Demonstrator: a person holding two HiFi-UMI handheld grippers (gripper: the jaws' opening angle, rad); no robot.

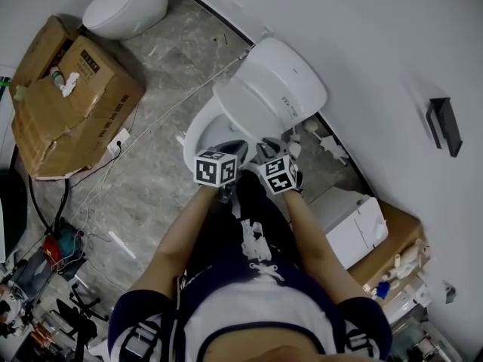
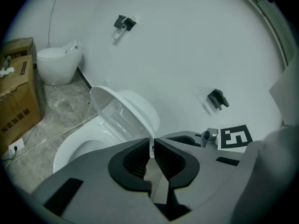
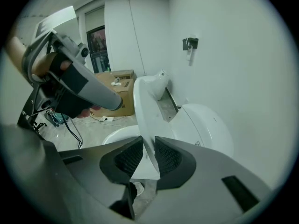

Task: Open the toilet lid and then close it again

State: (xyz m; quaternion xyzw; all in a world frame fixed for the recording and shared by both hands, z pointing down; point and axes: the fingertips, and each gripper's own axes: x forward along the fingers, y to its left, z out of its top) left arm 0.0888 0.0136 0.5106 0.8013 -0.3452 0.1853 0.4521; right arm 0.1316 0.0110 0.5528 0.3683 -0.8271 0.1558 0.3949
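Left gripper (image 2: 152,146), right gripper (image 3: 145,148) on toilet lid (image 3: 144,107); cardboard box (image 1: 75,108) nearby.

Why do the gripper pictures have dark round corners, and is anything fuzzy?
Left gripper view: black corners from the wide lens, shiny streaks on the toilet lid. Right gripper view: same dark rim, straight lines bend. Head view: evenly lit, fairly sharp.

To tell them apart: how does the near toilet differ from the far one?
The near toilet has its lid tilted partly up; the far toilet shows no raised lid. The near toilet stands right before the person, the far toilet beside the cardboard box. Both are white.
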